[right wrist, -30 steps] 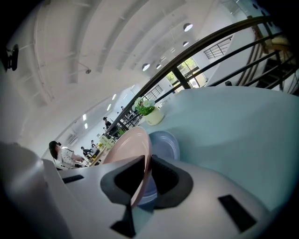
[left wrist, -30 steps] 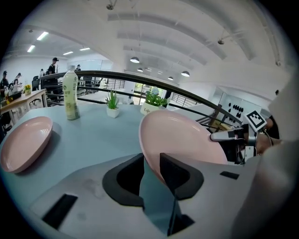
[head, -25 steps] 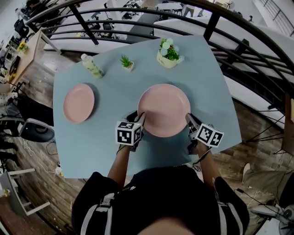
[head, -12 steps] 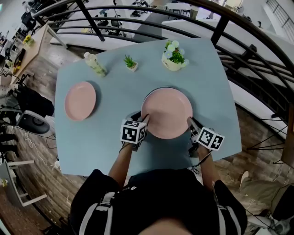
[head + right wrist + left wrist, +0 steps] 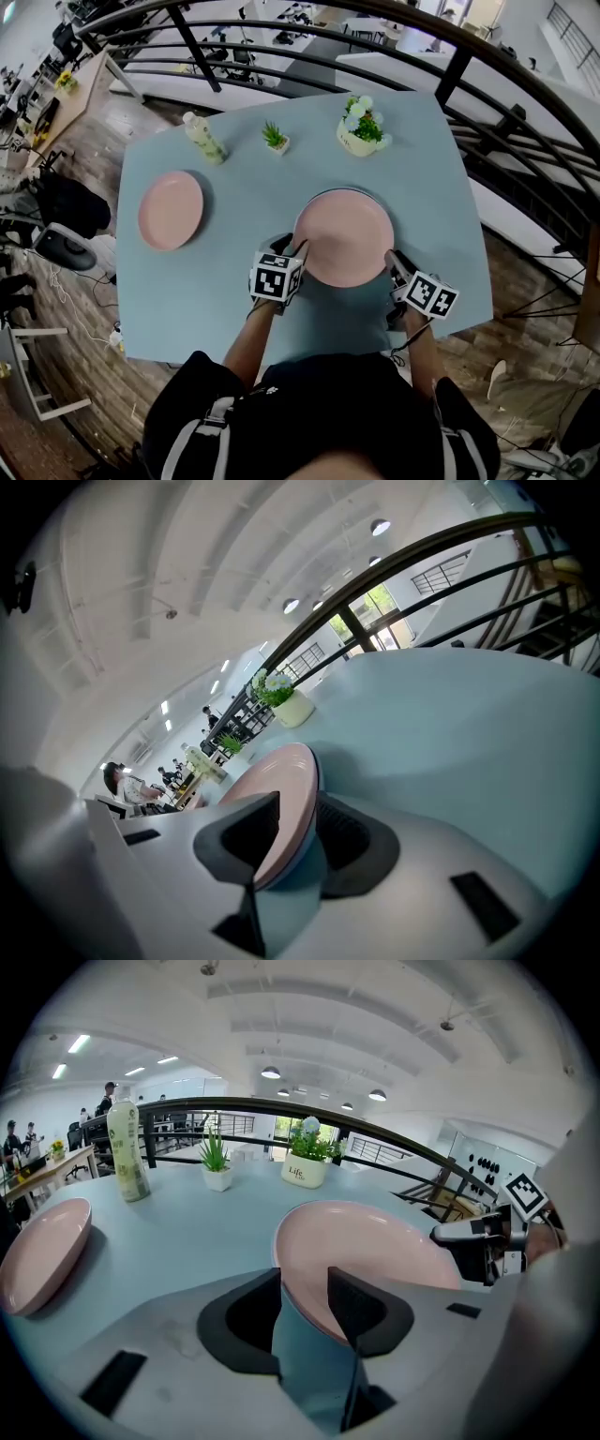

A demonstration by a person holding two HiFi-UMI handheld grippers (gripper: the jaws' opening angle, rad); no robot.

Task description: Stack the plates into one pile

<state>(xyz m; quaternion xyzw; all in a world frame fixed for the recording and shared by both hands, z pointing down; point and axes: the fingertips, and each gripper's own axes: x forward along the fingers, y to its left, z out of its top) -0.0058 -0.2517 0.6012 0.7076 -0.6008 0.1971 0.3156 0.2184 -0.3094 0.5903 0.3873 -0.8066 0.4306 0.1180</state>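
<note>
Jaws of the left gripper (image 5: 304, 1286) have just been opening and now stand apart. The near left rim of the big plate (image 5: 344, 236) is between them, and neither pad is seen pressing on it. Right gripper (image 5: 298, 801) jaws likewise straddle the opposite rim. Table colour shows between the plate's underside and the outer pad, so this side is assessed as released too, though the fit is closer.

Finding: the big plate lies flat on the table (image 5: 234, 187), at centre, just ahead of the person, and neither gripper pinches it. Judgement: it has been set down and let go, and it serves as the base of the pile. A pale edge shows round its far rim. Whether that is its own underside or another plate below cannot be told.

Outstanding: the small plate (image 5: 171, 209) sits alone well to the left, apart from the big one. The pile is therefore not complete, and that plate looks to be the next item to fetch and lay on top.

Contents: both plates are bare, with nothing on either. The flower pot (image 5: 358, 141) at the far edge holds pale flowers and greenery. The small pot (image 5: 276, 142) near it holds a green plant. The bottle (image 5: 204, 139) stands upright at the far left with a white top, and its contents cannot be read.
</note>
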